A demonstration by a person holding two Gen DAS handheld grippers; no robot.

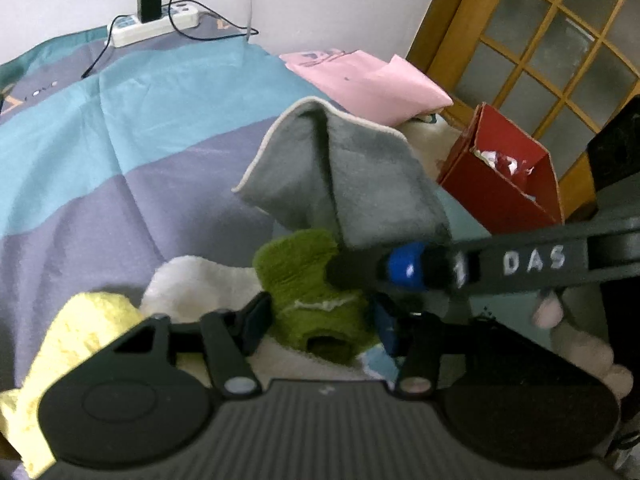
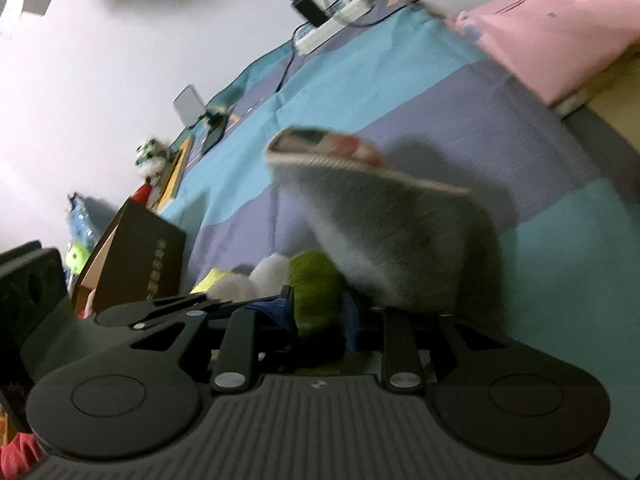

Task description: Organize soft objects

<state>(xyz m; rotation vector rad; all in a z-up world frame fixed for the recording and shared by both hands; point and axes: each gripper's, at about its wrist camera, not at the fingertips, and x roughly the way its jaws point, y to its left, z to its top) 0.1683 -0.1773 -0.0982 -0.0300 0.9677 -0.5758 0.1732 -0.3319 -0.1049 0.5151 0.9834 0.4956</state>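
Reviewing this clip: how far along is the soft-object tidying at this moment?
Done, apparently: only a pink cloth lies folded at the bed's far side. In hand: the right gripper pinches the grey cloth, lifted off the bed; the left gripper brackets the green cloth, grip unclear. Left: the yellow cloth and white soft item lie loose in the near pile. Early stage.

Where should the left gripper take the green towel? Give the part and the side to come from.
Judging by the left wrist view, take the green towel across its rolled body, coming from above and from the near side. It lies as a thick, soft roll between the left gripper fingers, open end toward the camera. The grey cloth held by the right gripper crowds its far side.
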